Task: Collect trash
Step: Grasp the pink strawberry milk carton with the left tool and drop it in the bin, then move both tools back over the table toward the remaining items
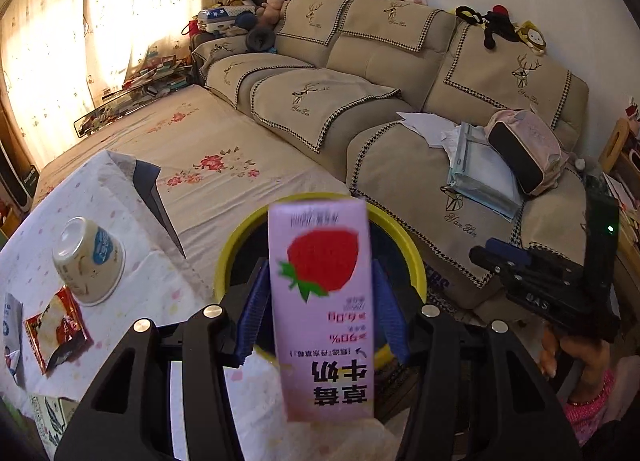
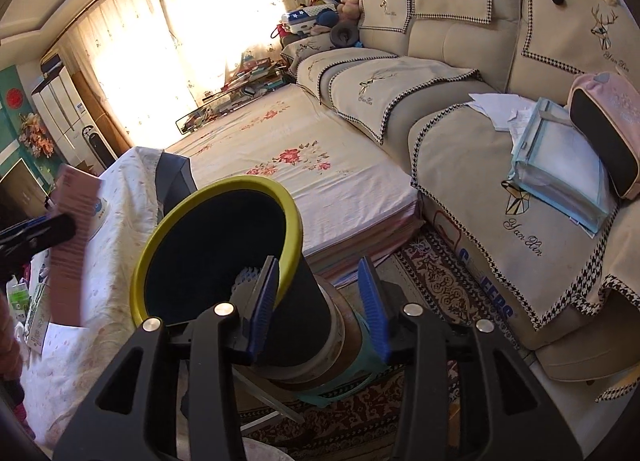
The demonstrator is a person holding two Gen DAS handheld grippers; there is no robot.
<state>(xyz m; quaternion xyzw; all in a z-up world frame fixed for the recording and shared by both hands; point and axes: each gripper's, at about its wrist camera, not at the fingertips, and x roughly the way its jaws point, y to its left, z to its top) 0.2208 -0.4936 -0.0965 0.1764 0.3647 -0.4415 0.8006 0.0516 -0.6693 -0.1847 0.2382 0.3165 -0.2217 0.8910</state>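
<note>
Since the left gripper (image 1: 320, 301) clamps the pink strawberry milk carton (image 1: 320, 289) mid-body, it's prob. light, crushable cardboard. Right gripper (image 2: 320, 301) jaws apart, nothing betw. them, by the yellow-rimmed black bin (image 2: 216, 249).

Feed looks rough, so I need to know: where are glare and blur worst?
Left wrist view: sunlit curtains blow out; the pink strawberry milk carton is slightly soft. Right wrist view: same curtain glare, carton heavily motion-smeared, yellow-rimmed black bin sharp.

warm sunlight glares through the curtains (image 2: 168, 33), the carton (image 1: 320, 301) is motion-blurred, fisheye edges bend darkly.
</note>
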